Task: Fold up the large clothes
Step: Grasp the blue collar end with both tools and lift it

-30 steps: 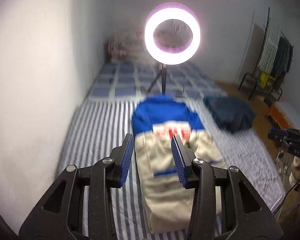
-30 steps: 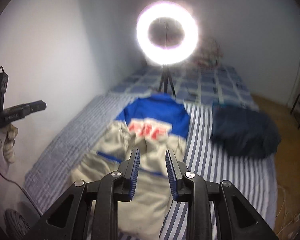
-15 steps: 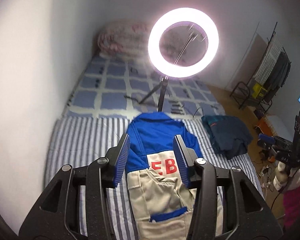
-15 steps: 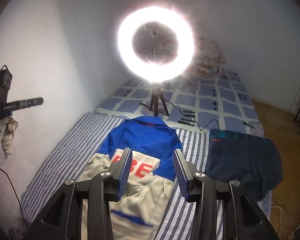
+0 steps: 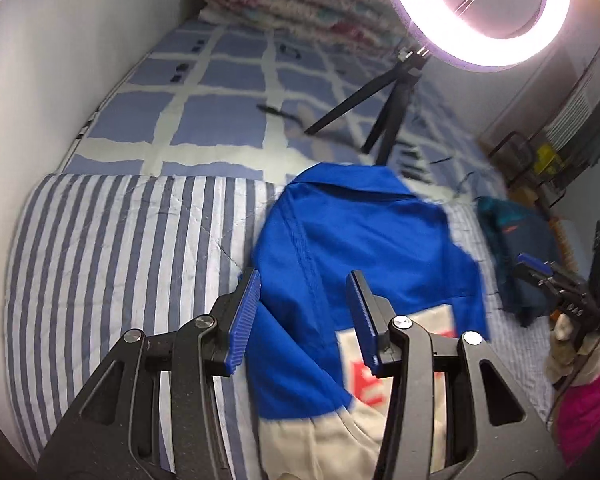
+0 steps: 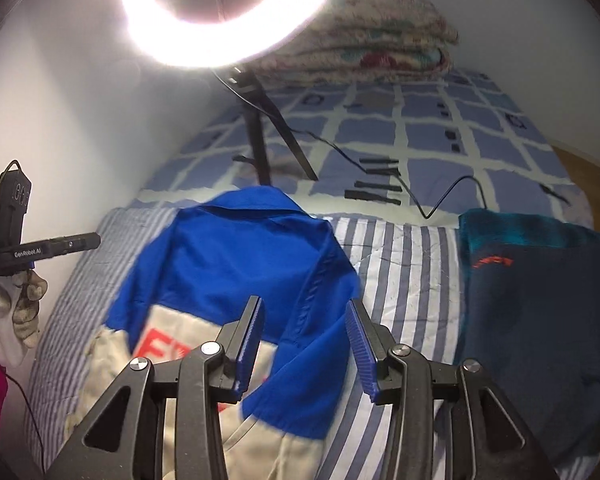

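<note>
A jacket (image 5: 360, 240) with a blue top, beige lower part and red letters lies flat on the striped bedcover (image 5: 120, 260), collar toward the ring light. My left gripper (image 5: 303, 280) hovers open over its left shoulder, with nothing between the pads. In the right wrist view the jacket (image 6: 228, 256) lies under my right gripper (image 6: 304, 306), which is open above the right shoulder seam. Each gripper shows in the other's view, held in a gloved hand: the right gripper (image 5: 556, 288) and the left gripper (image 6: 60, 246).
A lit ring light (image 6: 204, 48) on a black tripod (image 6: 256, 140) stands just beyond the collar, its cable (image 6: 440, 200) trailing over the checked sheet. A dark navy garment (image 6: 532, 300) lies right of the jacket. A folded quilt (image 6: 380, 40) lies at the bed's head, and a wall runs along the left.
Both grippers have swept forward and down from over the beige lower part to the blue shoulders. The right gripper's jaws widened. The ring light now looms at the top.
</note>
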